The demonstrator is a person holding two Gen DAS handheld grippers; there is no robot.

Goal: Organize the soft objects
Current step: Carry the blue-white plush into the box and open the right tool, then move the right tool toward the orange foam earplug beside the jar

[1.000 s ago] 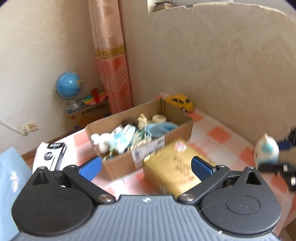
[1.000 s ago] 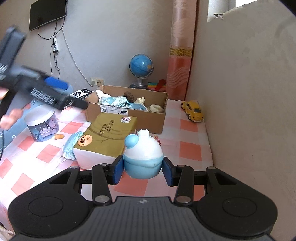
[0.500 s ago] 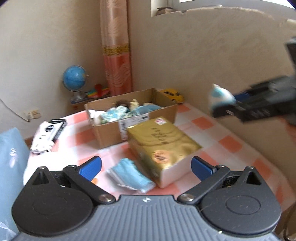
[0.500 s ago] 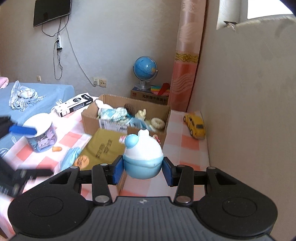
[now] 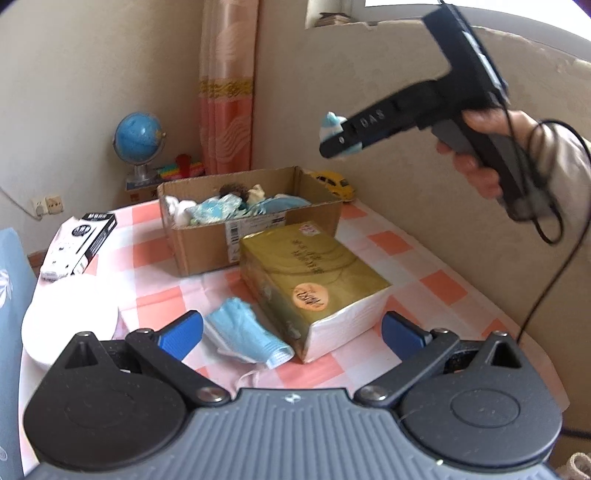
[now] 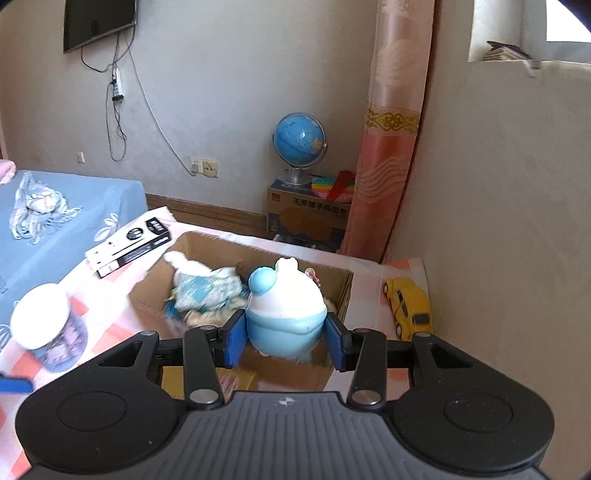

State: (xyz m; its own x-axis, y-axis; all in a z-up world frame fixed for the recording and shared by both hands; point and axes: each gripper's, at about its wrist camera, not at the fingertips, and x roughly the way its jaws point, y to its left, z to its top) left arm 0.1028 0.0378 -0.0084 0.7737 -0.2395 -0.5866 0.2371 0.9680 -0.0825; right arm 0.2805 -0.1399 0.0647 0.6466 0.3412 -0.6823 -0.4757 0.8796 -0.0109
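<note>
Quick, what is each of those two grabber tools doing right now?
Left gripper: jaws open, holding nothing.
Right gripper: jaws closed on a white and blue squishy toy, held above the cardboard box.

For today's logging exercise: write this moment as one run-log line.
right gripper: shut on blue-white toy | above cardboard box | left gripper: open, empty

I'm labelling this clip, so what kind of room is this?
Probably a bedroom or child's room at home: a bed with a blue sheet, a wall-mounted TV, and a globe beside a curtain.
</note>
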